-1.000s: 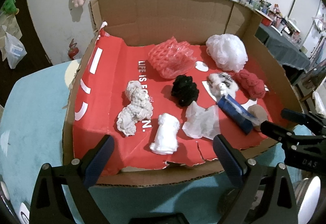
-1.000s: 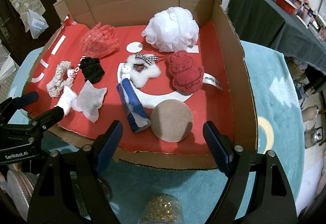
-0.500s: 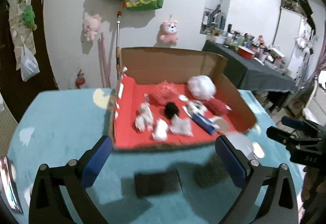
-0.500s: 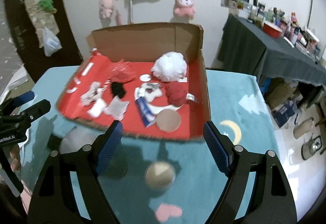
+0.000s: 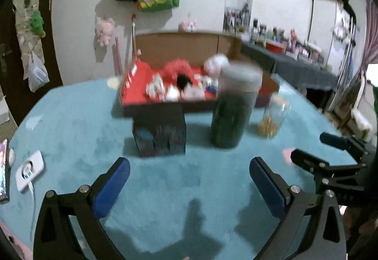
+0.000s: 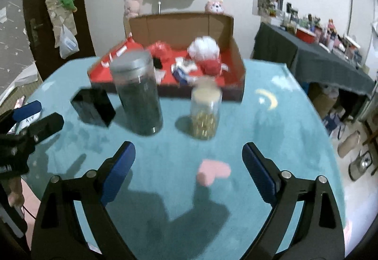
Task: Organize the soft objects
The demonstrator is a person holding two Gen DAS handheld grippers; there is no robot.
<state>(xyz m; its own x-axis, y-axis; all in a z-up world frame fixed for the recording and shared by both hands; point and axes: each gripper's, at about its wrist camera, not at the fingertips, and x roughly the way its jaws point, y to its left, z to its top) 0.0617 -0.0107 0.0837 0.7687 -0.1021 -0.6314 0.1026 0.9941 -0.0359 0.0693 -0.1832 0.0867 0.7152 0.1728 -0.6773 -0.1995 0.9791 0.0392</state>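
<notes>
1. Behind the two jars, toward the far edge of the table (image 6: 295, 123), the cardboard box (image 6: 222, 30) with the soft objects (image 6: 205, 49) now looks small; one second ago it filled both views, so both hands have drawn back from it.
2. Between the grippers and the box now stand a black box (image 5: 160, 134), a tall dark jar (image 6: 137, 94) and a small glass jar (image 6: 205, 113).
3. On the left gripper (image 5: 189, 186) the fingers are wide apart, with nothing between them.
4. On the right gripper (image 6: 189, 172) the fingers have just been opening further, and nothing is between them either.
5. No soft object is held; all lie in the box. I judge that this is a retreat between picks or an ending, because the sorting inside looks unchanged.
</notes>
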